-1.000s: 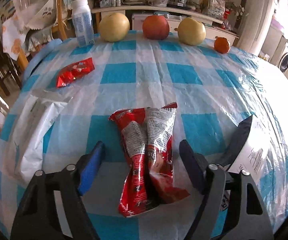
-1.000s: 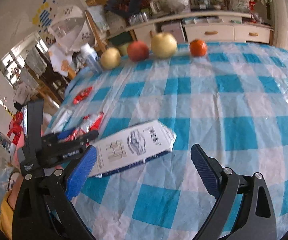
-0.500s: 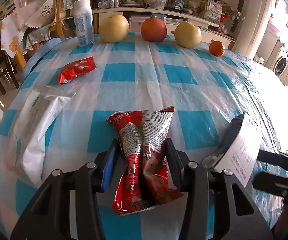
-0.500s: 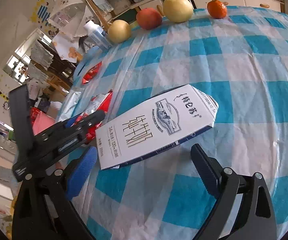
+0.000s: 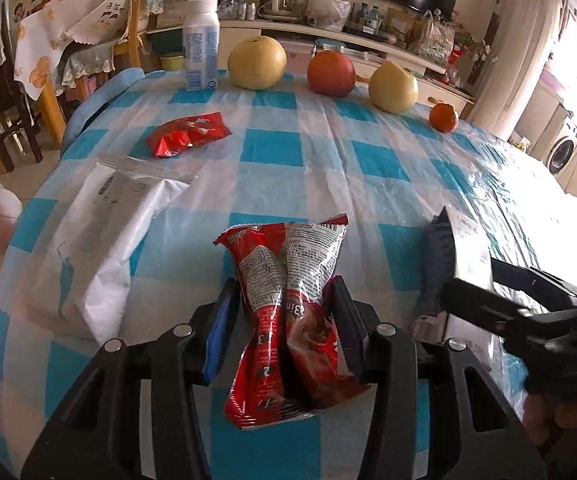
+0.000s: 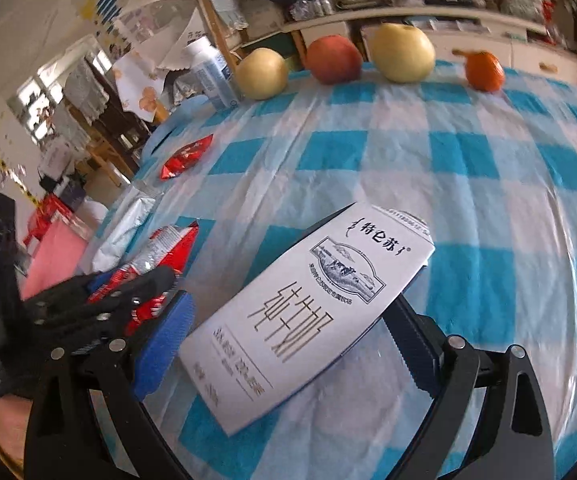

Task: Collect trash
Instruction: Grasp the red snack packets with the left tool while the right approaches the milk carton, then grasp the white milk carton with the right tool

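My left gripper [image 5: 284, 312] is shut on a crumpled red snack bag [image 5: 288, 304] that lies on the checked tablecloth near the front edge. The bag also shows in the right wrist view [image 6: 160, 256]. A white milk carton [image 6: 308, 316] lies flat between the fingers of my right gripper [image 6: 288, 336], whose jaws stand close against its sides. In the left wrist view the carton [image 5: 464, 252] shows edge-on at the right. A small red wrapper [image 5: 186, 134] lies at the far left. A white empty bag [image 5: 100, 232] lies left of the snack bag.
A white bottle [image 5: 200, 44], two yellow pears [image 5: 256, 58], a red apple [image 5: 330, 68] and a small orange [image 5: 442, 117] line the far edge of the table [image 5: 368, 160]. Chairs and cluttered shelves stand behind. Something pink [image 6: 54, 256] sits below the table's left edge.
My left gripper has closed on the red snack bag. My right gripper has moved forward over the milk carton and its jaws have narrowed around it.
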### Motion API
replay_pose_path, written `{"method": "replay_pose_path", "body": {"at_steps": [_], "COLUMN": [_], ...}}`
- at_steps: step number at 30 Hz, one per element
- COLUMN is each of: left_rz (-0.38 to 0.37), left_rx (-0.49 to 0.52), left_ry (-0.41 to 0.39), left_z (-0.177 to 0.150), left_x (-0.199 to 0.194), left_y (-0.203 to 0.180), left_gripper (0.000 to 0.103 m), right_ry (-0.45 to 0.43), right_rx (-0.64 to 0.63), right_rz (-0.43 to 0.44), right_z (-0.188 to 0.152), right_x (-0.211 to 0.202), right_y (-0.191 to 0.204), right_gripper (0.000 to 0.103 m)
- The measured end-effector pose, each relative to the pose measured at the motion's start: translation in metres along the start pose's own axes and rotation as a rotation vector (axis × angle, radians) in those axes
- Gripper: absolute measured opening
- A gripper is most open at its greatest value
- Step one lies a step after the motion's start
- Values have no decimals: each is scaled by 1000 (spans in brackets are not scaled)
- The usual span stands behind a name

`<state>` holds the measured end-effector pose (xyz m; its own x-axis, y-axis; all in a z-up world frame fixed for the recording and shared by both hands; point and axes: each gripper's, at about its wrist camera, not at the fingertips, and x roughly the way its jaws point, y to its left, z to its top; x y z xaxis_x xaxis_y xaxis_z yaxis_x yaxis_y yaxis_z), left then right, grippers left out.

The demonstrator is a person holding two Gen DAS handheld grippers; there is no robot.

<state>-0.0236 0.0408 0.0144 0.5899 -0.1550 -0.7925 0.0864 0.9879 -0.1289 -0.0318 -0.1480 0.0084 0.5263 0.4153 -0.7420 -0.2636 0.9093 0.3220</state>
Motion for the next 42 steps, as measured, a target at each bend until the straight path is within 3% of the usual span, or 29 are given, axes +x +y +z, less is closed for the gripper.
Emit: {"method": "replay_pose_path", "body": {"at_steps": [9,13,18,24,25,30,32,42], "left_rz": [-44,-63,-72,-65,-64,-73,-77,-112], "left_rx": [-40,-42,-33,-32,-32,-35,-26,-17], "left_ry": [0,-14,-43,-54,-53,-41,-41,-39], "left_z": [6,8,13,16,16,15,14,12], "left_x": [0,-3,-11,-11,-10,-7,-6,-8], "left_y": [24,28,29,34,35,38,37,38], "left_gripper": [48,48,48,48,48,48,48,48], "right_ry": [8,-17,-34,-52,-39,-53,-55,-77], "right_rx": [-147,-108,-39,-29,-24,-18,-32,-20], "right_rz": [-63,-63,6,-75,-94,-108,-137,-118], "right_z": [3,4,-5,-13,-12,-11,-11,-10], "right_x": [15,3,-4,6,8,6,4,0], "right_y": [25,21,23,30,30,26,26,17], "right_gripper": [94,94,94,93,85,70,58,55]}}
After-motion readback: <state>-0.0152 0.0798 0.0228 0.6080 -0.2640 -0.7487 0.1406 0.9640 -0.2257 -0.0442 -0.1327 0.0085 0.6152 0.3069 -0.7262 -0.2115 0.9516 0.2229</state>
